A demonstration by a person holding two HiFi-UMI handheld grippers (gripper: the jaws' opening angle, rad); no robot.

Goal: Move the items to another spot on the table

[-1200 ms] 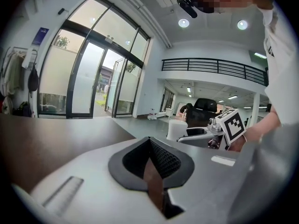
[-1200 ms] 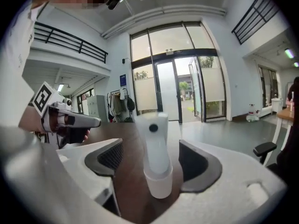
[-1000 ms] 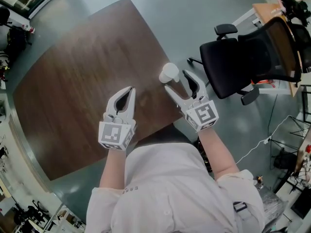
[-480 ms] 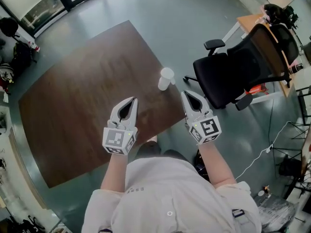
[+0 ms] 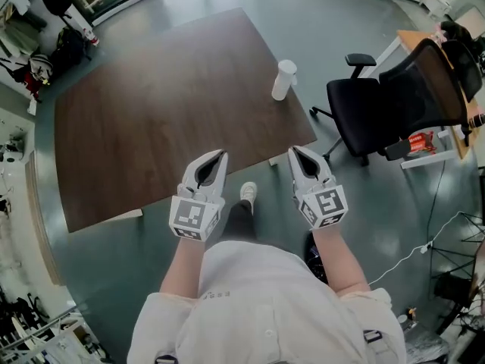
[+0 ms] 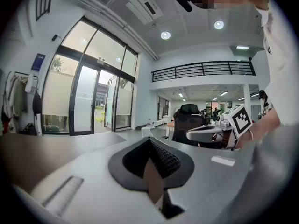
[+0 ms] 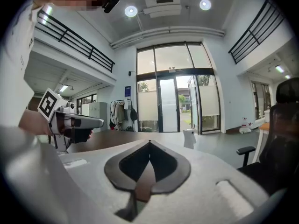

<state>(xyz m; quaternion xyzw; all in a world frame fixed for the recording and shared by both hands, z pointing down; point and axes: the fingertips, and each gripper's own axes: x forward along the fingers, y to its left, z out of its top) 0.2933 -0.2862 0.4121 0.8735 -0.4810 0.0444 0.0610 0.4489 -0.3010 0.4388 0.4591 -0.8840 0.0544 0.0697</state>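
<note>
A white cup (image 5: 283, 79) stands upright near the right edge of the dark wooden table (image 5: 151, 120); it shows small in the right gripper view, cup (image 7: 189, 138). My left gripper (image 5: 214, 158) and right gripper (image 5: 297, 153) are both held off the table's near edge, over the floor, well short of the cup. Both are shut with nothing between their jaws. In the left gripper view the left gripper (image 6: 150, 141) points out into the hall, with the right gripper (image 6: 219, 132) beside it. The right gripper (image 7: 149, 144) faces the table.
A black office chair (image 5: 394, 97) stands to the right of the table, close to the cup's corner. A wooden desk (image 5: 432, 59) lies behind it. The person's shoe (image 5: 248, 192) rests on the grey floor (image 5: 318, 21) between the grippers. Bags and clutter (image 5: 53, 14) sit beyond the far left corner.
The right gripper, open around the cup a second ago, has let go, shut and drawn back. Both grippers and the person have backed off the table; the cup stays standing there.
</note>
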